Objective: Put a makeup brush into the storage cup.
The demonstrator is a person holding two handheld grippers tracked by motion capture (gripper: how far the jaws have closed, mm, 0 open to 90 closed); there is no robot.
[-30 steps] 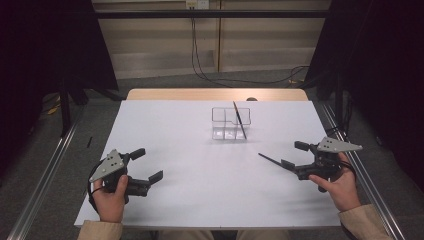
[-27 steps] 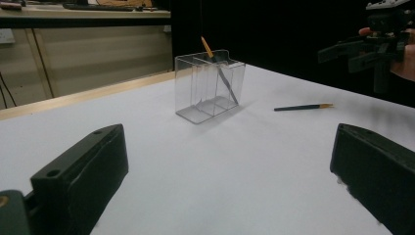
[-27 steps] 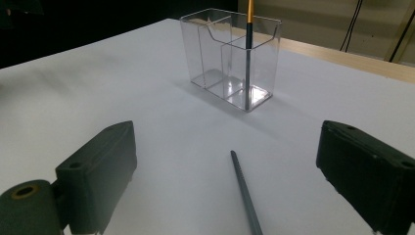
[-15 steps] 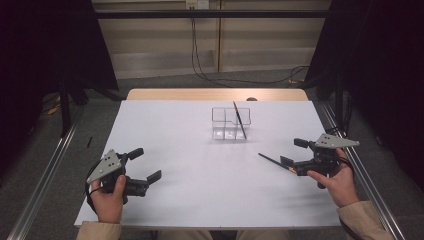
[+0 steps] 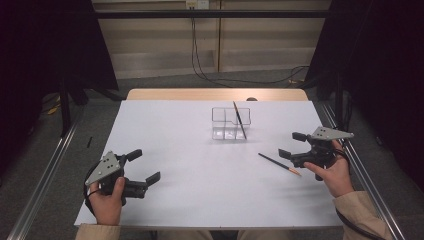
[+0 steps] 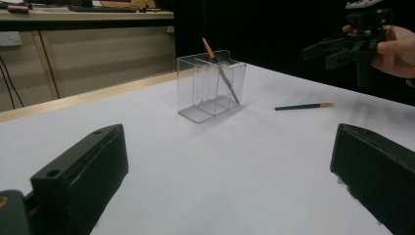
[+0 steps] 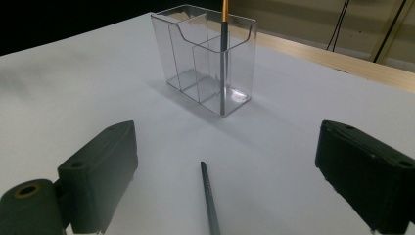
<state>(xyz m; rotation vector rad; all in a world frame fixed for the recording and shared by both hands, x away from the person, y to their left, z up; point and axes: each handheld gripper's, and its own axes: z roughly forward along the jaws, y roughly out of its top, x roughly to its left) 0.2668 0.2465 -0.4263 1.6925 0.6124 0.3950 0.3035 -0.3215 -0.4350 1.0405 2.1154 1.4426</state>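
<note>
A dark, orange-tipped pencil (image 5: 279, 163) lies flat near the worktop's (image 5: 175, 135) right edge; the right hand-held gripper (image 5: 292, 147) beside it is spread wide, holding nothing.

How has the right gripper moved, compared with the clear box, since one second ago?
Yes. The right gripper has risen slightly toward the far edge; against the clear box it sits higher, off the pencil.

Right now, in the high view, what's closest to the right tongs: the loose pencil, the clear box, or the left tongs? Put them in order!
1. The loose pencil, on the table just left of the right tongs.
2. The clear box, farther back toward the middle.
3. The left tongs, across the table at the near left.
</note>
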